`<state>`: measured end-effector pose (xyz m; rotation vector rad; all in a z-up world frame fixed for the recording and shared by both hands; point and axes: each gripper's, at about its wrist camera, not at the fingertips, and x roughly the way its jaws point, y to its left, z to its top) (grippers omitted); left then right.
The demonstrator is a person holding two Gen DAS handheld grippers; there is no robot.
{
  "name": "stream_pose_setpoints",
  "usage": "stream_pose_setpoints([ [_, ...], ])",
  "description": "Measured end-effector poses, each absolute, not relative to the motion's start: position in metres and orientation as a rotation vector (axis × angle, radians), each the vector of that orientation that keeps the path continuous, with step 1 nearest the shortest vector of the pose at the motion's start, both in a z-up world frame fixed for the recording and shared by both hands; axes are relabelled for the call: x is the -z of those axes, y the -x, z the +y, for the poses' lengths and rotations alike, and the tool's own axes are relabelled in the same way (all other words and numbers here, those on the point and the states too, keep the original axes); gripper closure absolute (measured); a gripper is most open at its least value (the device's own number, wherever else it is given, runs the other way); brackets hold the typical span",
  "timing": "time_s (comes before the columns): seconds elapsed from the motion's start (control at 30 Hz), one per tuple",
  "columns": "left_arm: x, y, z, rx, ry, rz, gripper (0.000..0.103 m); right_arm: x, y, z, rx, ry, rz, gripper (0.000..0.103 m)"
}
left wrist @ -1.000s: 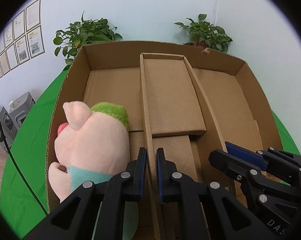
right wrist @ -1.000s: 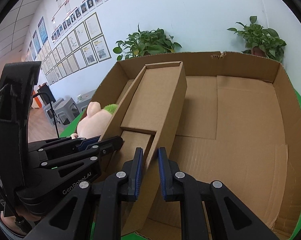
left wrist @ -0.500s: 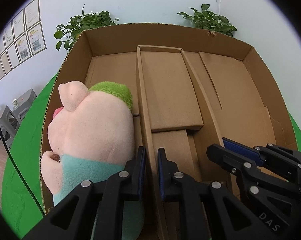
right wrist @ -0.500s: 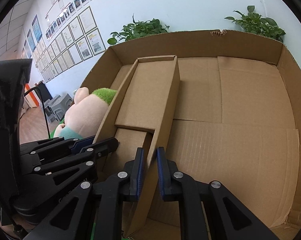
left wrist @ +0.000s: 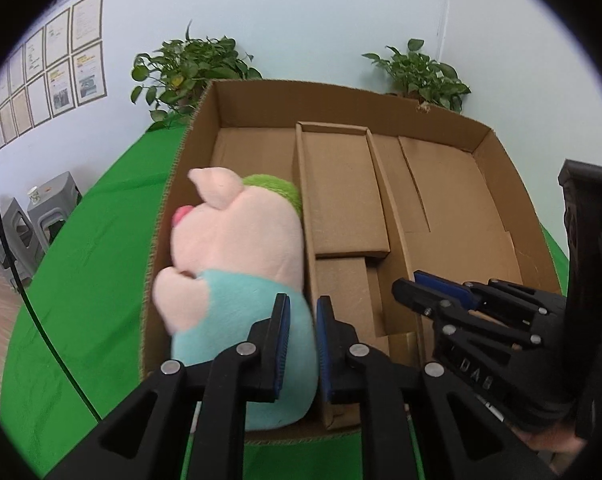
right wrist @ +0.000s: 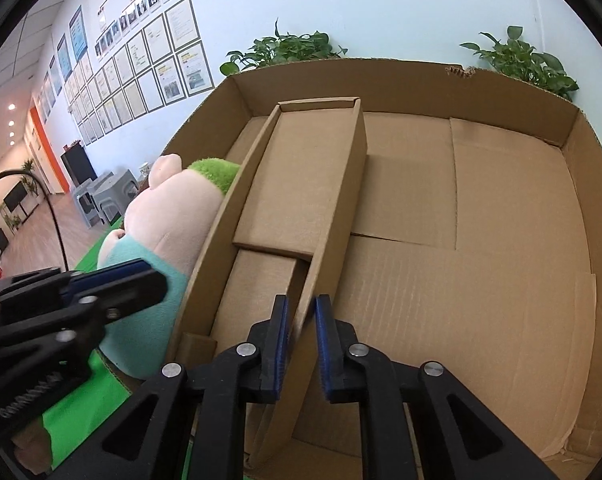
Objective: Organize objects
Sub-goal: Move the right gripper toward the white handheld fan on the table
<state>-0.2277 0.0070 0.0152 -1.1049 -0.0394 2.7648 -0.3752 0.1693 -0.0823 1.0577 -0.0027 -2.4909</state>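
A large open cardboard box stands on a green table. Inside it lies a long narrow cardboard tray, also seen in the right wrist view. A pink plush pig with a green cap and teal shirt fills the box's left strip, pressed against the tray. My left gripper is shut on the tray's left wall at its near end. My right gripper is shut on the tray's right wall; it shows in the left wrist view. The left gripper shows in the right wrist view.
The box's right half holds only its bare floor flaps. Two potted plants stand behind the box against the wall. Grey stools and a black cable are off the table's left.
Both grippers keep their hold on the tray walls. The tray has shifted left against the pig, which now bulges over the near left corner. The views have drawn back slightly.
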Motion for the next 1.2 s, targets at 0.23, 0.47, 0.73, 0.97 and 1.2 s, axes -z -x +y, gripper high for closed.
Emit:
stream_pose_setpoints([
  [0.23,-0.05,0.176,-0.005,-2.915,0.835,-0.021,0.027,0.041,0.329,0.182,2.583,-0.925,0.044,0.033],
  [0.47,-0.076,0.109,-0.001,-3.038,0.535,-0.034,0.015,0.019,0.238,0.21,2.709,-0.803,0.069,0.011],
  [0.73,-0.057,0.069,0.029,-3.012,0.595,-0.011,0.015,0.021,0.148,0.25,2.77,-0.783,0.103,0.007],
  [0.97,-0.046,0.051,0.048,-2.991,0.667,0.029,0.015,0.021,0.104,0.279,2.775,-0.783,0.059,0.008],
  [1.2,-0.03,0.058,0.056,-2.981,0.734,0.041,0.016,0.022,0.096,0.3,2.803,-0.772,0.033,0.015],
])
